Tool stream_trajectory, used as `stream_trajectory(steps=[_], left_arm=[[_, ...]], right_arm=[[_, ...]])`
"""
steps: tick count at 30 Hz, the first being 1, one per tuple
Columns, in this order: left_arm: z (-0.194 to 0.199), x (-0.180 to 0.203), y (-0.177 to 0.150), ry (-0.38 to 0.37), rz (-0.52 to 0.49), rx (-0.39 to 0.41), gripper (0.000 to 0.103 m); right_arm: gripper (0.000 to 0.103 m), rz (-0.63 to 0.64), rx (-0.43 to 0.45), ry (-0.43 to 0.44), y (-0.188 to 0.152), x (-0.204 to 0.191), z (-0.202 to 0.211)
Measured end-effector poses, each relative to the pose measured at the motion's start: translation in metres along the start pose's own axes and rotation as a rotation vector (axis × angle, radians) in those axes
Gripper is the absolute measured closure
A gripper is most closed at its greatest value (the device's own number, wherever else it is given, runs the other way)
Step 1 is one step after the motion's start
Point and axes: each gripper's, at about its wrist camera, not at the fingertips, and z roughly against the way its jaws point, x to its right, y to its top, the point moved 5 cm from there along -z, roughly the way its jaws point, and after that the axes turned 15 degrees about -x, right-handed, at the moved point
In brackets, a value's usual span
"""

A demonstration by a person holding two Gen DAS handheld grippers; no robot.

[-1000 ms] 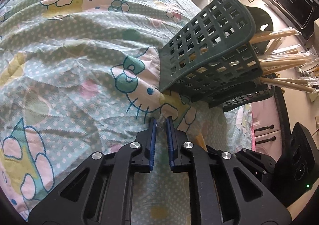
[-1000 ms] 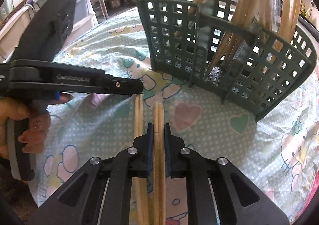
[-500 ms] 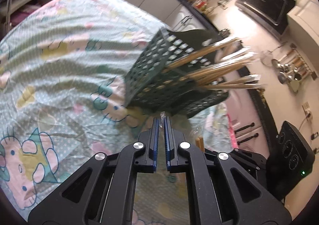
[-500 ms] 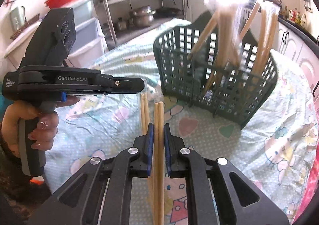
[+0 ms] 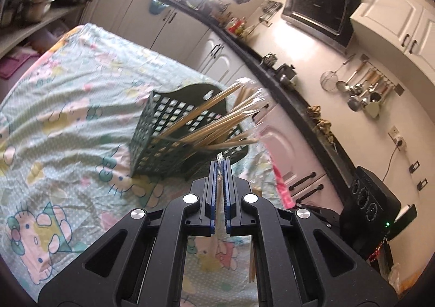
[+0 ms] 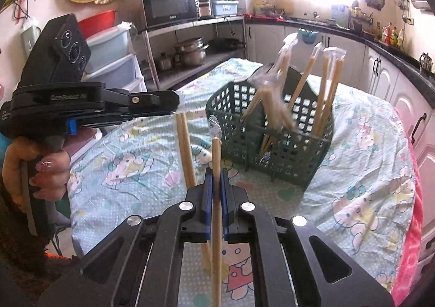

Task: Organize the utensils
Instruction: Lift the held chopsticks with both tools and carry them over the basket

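My right gripper (image 6: pixel 214 171) is pinching a pair of pale wooden chopsticks in a clear plastic sleeve (image 6: pixel 216 165); its blue pads have just been closing and now press on the sticks from both sides. The pair runs straight through the jaws, its crinkled wrapper tip poking out ahead of the fingertips and the rest trailing back under the gripper body. My left gripper (image 5: pixel 220 164) is pressed together on the clear wrapper end of a second wrapped pair of wooden chopsticks (image 6: pixel 186 149). In the right wrist view that pair hangs down from the left fingertips, just beside the pair I hold in the right. Both pairs are up off the cartoon-cat printed tablecloth (image 6: pixel 367 171). Ahead of both grippers stands the dark green plastic lattice basket (image 6: pixel 285 144), with several more wrapped chopsticks (image 6: pixel 326 89) leaning in its compartments.
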Motion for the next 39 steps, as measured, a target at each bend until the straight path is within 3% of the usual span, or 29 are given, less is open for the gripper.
stream_trajectory(steps=[7, 15, 20, 39], left_arm=[[0.013, 0.025, 0.010, -0.013, -0.054, 0.033, 0.101], [0.024, 0.042, 0.024, -0.014, -0.103, 0.057, 0.101], [0.034, 0.052, 0.036, -0.014, -0.130, 0.079, 0.101], [0.080, 0.081, 0.092, 0.014, -0.190, 0.219, 0.101]], right_arm=[[0.097, -0.034, 0.113, -0.008, 0.013, 0.009, 0.029], [0.097, -0.076, 0.350, -0.058, 0.030, 0.026, 0.082], [0.097, -0.100, 0.451, -0.111, 0.043, 0.042, 0.104], [0.097, -0.113, 0.629, -0.169, 0.092, 0.082, 0.128]])
